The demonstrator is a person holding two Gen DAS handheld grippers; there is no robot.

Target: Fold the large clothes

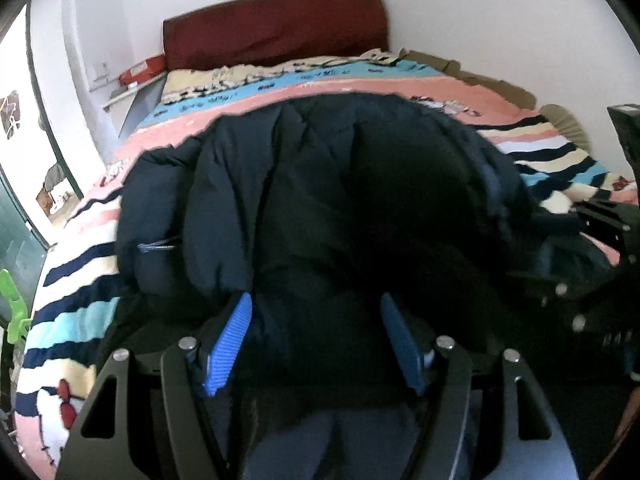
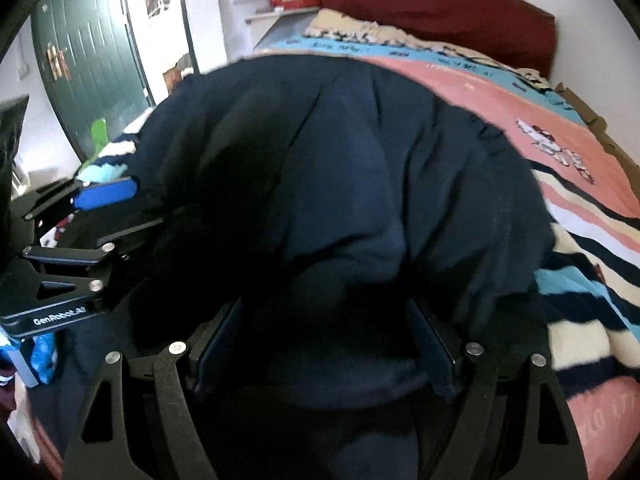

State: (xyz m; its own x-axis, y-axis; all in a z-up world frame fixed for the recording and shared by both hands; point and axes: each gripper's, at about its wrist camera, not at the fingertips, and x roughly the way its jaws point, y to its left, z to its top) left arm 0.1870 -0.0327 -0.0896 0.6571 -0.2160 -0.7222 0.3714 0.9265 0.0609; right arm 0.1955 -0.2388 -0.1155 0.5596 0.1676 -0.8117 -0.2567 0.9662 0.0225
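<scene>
Left wrist view: the left gripper (image 1: 316, 320) at 6 o'clock stands wide, its 2 blue pads (image 1: 230, 344) flanking a bunched fold of the navy jacket (image 1: 320, 184) — whether they pinch it, I cannot tell. The jacket lies heaped on the striped bedspread (image 1: 72, 304).

Right wrist view: the right gripper (image 2: 324, 340) also stands wide around jacket (image 2: 360, 152) fabric — grip unclear; the left gripper (image 2: 104, 194) sits at 9 o'clock.

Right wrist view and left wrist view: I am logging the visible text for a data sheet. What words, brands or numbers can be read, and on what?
"GenRobot.AI": white print on the black body of the left claw, at the left of the right wrist view.
Print on the striped bedspread, on its blue and pink bands: too blurred to read.
Red box beside the headboard: no legible text.
</scene>
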